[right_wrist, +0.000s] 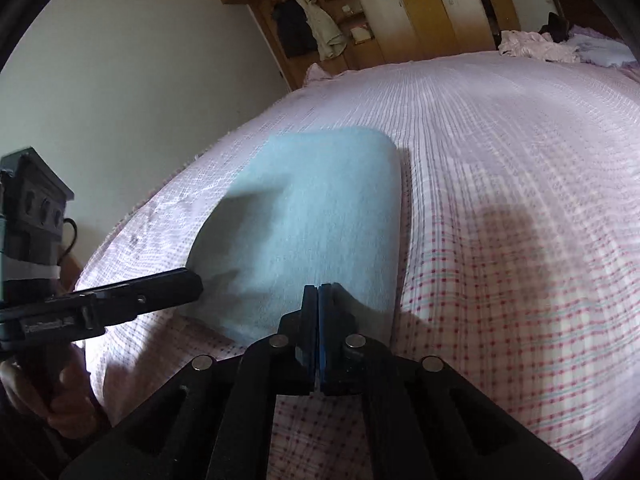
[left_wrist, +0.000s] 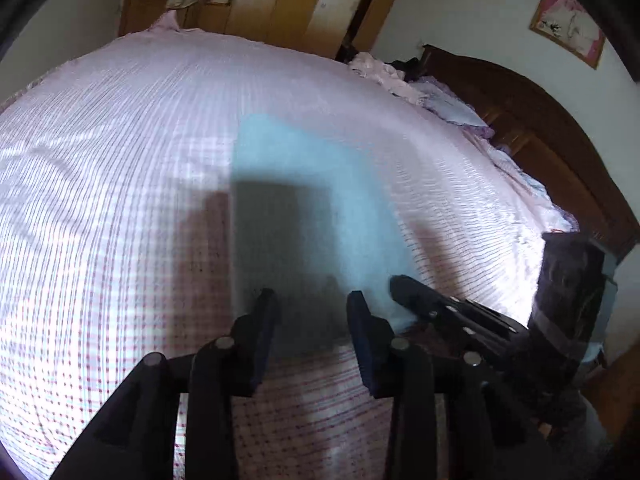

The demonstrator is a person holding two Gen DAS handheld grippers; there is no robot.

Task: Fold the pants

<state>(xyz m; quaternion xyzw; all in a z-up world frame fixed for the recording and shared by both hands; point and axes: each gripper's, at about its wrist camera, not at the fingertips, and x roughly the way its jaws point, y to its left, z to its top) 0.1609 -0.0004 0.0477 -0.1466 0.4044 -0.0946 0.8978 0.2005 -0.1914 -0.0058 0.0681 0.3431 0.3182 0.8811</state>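
The light blue pants (left_wrist: 304,184) lie folded into a compact rectangle on the pink checked bedspread (left_wrist: 120,160). They also show in the right wrist view (right_wrist: 320,208). My left gripper (left_wrist: 312,300) is open, its fingers apart just over the near edge of the pants, holding nothing. It shows from the side in the right wrist view (right_wrist: 188,280). My right gripper (right_wrist: 319,292) is shut, its pads pressed together at the near edge of the pants; I cannot tell whether cloth is between them. It shows in the left wrist view (left_wrist: 404,288).
A wooden wardrobe (right_wrist: 420,4) stands beyond the bed, with clothes hanging (right_wrist: 324,28). A dark wooden headboard (left_wrist: 540,120) with pillows (left_wrist: 448,100) and crumpled pink cloth (right_wrist: 532,46) is at the far right. A framed picture (left_wrist: 568,24) hangs on the wall.
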